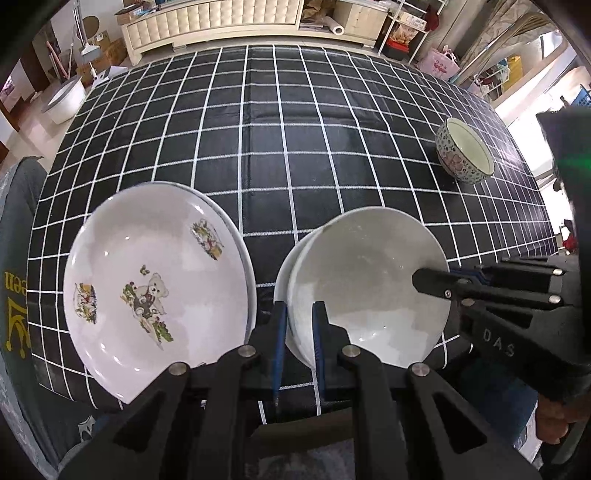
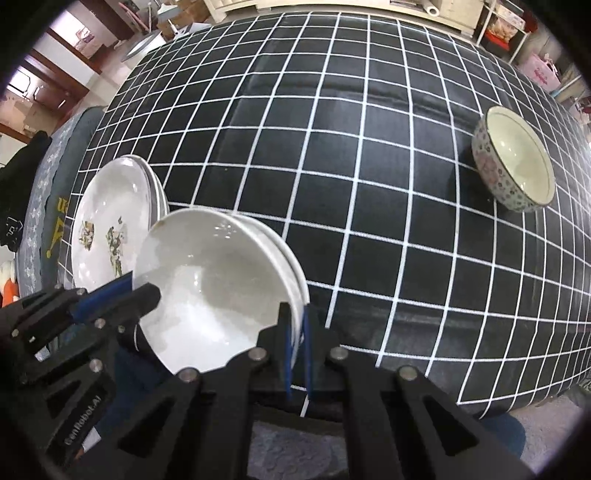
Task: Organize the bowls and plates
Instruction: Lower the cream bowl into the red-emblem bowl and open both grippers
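- Both sets of jaws are closing on the rim of the same white bowl (image 1: 365,284): the left gripper (image 1: 298,332) is pinching the bowl's near-left rim between its blue-padded fingers, and the right gripper (image 2: 297,332) is pinching the rim on the opposite side.
- That white bowl is sitting nested in a short stack of white bowls (image 2: 295,273), whose lower rims are showing just beneath it, close to the near edge of the black, white-gridded tablecloth (image 1: 280,129).
- Each gripper is appearing in the other's view, reaching in from the side over the bowl's rim.
- Plates (image 1: 155,280) are lying stacked just beside the bowls, toward the near left corner of the surface; the top one is carrying a teddy-bear print, and another plate's rim is peeking out beneath it.
- A floral-patterned bowl (image 1: 464,151) with a cream inside is standing alone near the right edge of the surface, well apart from the stacks.
- Beyond the far edge, a cream tufted bench (image 1: 221,22) is standing amid cluttered shelves.
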A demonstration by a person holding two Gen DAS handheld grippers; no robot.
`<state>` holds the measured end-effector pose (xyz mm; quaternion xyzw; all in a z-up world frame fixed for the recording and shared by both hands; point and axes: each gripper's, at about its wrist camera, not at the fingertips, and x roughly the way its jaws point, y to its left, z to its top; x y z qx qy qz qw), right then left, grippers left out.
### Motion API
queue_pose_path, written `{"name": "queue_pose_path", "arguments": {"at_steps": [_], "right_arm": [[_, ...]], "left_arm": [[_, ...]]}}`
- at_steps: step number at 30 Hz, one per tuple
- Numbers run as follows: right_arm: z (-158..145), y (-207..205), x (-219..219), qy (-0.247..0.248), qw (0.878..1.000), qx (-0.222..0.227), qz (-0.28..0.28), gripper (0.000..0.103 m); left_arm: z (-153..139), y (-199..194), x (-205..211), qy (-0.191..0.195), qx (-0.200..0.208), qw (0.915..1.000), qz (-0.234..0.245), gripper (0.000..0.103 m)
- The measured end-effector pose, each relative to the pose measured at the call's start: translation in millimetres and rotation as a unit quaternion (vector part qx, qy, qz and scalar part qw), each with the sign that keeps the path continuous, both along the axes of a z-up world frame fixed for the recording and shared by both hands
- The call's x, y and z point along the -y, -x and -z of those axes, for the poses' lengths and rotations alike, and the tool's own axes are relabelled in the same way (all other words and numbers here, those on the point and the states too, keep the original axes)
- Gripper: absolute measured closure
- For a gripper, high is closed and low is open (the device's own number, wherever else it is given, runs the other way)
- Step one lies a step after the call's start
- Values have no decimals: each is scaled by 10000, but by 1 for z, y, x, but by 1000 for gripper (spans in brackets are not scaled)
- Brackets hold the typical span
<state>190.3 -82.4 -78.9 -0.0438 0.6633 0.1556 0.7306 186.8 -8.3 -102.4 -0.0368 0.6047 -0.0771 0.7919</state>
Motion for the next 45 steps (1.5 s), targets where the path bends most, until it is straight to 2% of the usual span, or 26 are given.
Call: {"name": "queue_pose_path", "arguments": {"at_steps": [6,9,12,14,16,20,29,34,37,45], "right_arm": [[0,3,-11,277,9987,259,-342,95],[1,5,-10,315,9984,322,-341,87],[-4,9,-7,269,9982,465,-252,67],[-10,10,-3,162,9978,612,-218,40],[-19,12,3,55,9966,809,-154,34],[-36,14,20,-150,9943,1058,30,34],[-68,12,72,-102,9895,1403,343,34],[-85,7,110,-140,9853,1598,586,34],[-94,-2,129,-161,9823,1689,795,33],[-101,-32,178,-232,9790,1670,1150,33]], "left_arm": [[4,2,-2,-10,79,10000,13,91],[-1,5,-4,39,200,9998,-6,86],[-11,8,-4,-51,382,9993,0,77],[-16,9,-4,-40,437,9990,10,73],[-21,10,-4,29,486,9988,-1,69],[-33,11,-1,94,621,9980,-61,64],[-71,-5,33,151,987,9950,51,52],[-88,-17,58,-29,1310,9913,104,47],[-91,-29,77,112,1252,9919,183,43],[-100,-68,133,32,1177,9917,509,38]]}}
